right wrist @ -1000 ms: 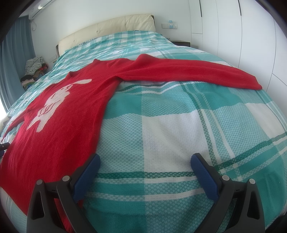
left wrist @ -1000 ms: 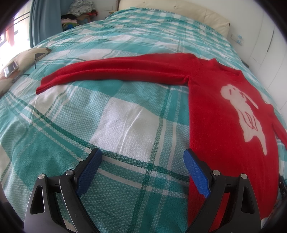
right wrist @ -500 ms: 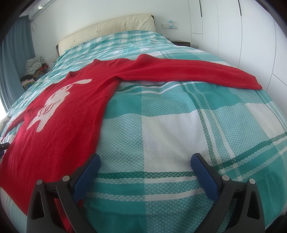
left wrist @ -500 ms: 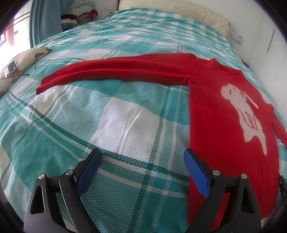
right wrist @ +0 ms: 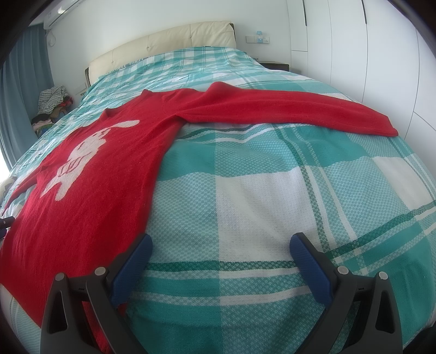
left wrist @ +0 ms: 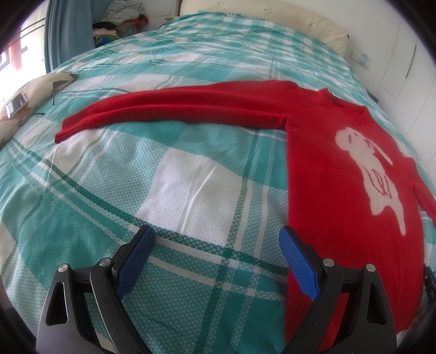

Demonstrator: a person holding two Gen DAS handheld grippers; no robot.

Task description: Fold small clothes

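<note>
We couldn't see the red sweater's (left wrist: 340, 190) far sleeve in full: left wrist view cut it off at the right edge. Its hem was hidden behind the left gripper (left wrist: 216, 258) arm. Clothes pile (left wrist: 120, 13) by the curtain was too small to ID.

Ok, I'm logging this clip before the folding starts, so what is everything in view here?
red sweater: one, red with a white animal figure on the front, spread flat on the bed, both sleeves stretched out sideways
bedspread: one, teal and white plaid, covering the bed
headboard: one, cream, at the far end of the bed
clothes pile: one, mixed colours, beside the bed near the curtain
curtain: one, blue, at the window side
phone: one, silver, on a beige cushion at the bed's edge
wardrobe doors: white, along the wall
left gripper: black with blue pads, open, over the bedspread
right gripper: same, open, empty
</note>
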